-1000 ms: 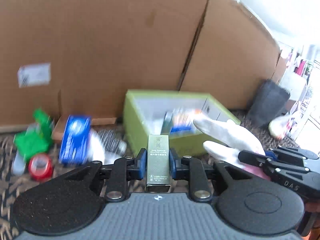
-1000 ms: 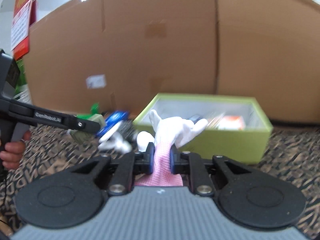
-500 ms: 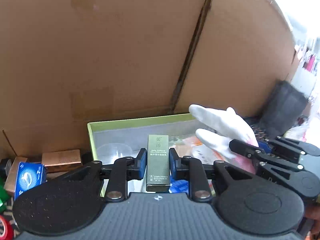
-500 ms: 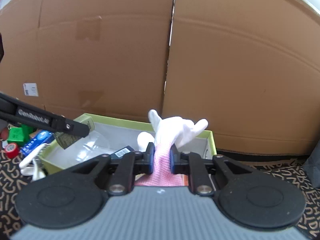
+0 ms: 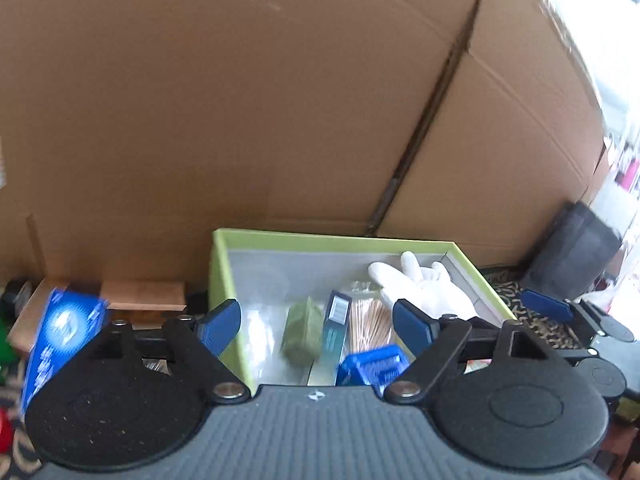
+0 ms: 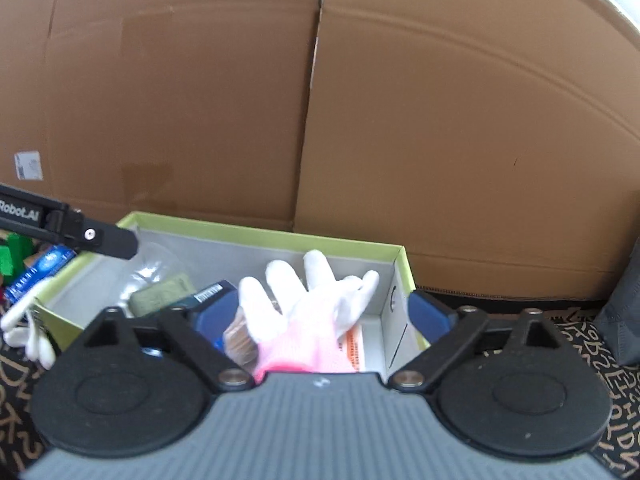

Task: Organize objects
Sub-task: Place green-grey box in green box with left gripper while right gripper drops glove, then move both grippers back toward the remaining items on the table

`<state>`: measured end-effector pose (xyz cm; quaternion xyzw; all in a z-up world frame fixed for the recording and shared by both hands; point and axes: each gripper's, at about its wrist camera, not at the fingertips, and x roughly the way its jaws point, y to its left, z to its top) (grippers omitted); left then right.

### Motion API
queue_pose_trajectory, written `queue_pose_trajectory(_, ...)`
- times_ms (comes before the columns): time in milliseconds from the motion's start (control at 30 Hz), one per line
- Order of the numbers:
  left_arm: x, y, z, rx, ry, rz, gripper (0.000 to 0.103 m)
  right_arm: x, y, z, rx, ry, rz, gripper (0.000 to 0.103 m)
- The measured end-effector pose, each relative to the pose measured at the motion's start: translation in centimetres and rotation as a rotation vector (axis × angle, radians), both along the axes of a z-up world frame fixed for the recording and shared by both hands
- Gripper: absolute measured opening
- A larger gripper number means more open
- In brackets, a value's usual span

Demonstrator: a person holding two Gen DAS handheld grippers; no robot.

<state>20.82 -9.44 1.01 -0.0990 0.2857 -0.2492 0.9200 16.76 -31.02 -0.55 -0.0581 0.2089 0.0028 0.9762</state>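
Fingers of my left gripper (image 5: 316,322) and right gripper (image 6: 322,318) are spread wide and hold nothing. Below them, the olive carton (image 5: 302,332) and the white-and-pink glove (image 6: 310,320) lie inside the green box (image 5: 320,240).

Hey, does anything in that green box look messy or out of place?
Slightly. The glove sprawls over other items in the green box, fingers splayed, and the olive carton lies tilted. Nothing looks spilled or damaged.
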Motion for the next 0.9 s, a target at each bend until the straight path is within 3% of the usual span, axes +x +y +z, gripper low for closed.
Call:
queue_pose_trajectory(133,-2.6,2.5,0.6,-0.014,-0.001,0.051,0.089,-1.2,1.1,0.3,-0.017,-0.024,0.029,0.095)
queue_pose_trajectory(200,-4.3,4.1,0.8,-0.009,0.001,0.075,0.089,-0.9,1.5,0.5,-0.025,-0.005,0.053,0.078)
queue_pose_trajectory(233,-5.1,4.9,0.7,-0.004,0.001,0.089,0.089,-0.5,1.8,0.5,-0.018,0.024,0.072,0.058)
queue_pose_trajectory(267,-6.2,5.7,0.5,0.000,-0.002,0.101,0.089,0.1,1.9,0.5,0.002,0.057,0.094,0.046)
queue_pose_trajectory(300,-7.0,6.4,0.4,0.004,-0.010,0.109,0.089,0.9,1.8,0.3,0.031,0.091,0.107,0.044)
queue_pose_trajectory(433,-9.9,9.9,-0.7,0.070,-0.029,0.166,0.094,4.4,0.2,-1.0,0.110,0.239,-0.029,0.045)
queue_pose_trajectory(467,-10.6,11.0,-1.1,0.092,-0.030,0.189,0.094,4.2,-0.1,-0.9,0.144,0.224,-0.061,0.047)
queue_pose_trajectory(533,-11.2,13.0,-1.9,0.131,-0.020,0.225,0.094,2.2,0.2,-0.1,0.192,0.160,-0.008,0.057)
queue_pose_trajectory(633,-11.1,15.1,-3.1,0.139,0.024,0.275,0.094,-1.8,3.1,0.9,0.158,0.042,0.077,0.077)
queue_pose_trajectory(733,-10.8,17.1,-3.7,0.106,0.059,0.310,0.094,-4.8,6.9,0.5,0.147,0.019,0.211,0.076)
queue_pose_trajectory(900,-10.3,18.6,-4.0,0.094,0.046,0.319,0.094,-6.6,13.3,-2.0,0.145,0.136,0.406,0.056)
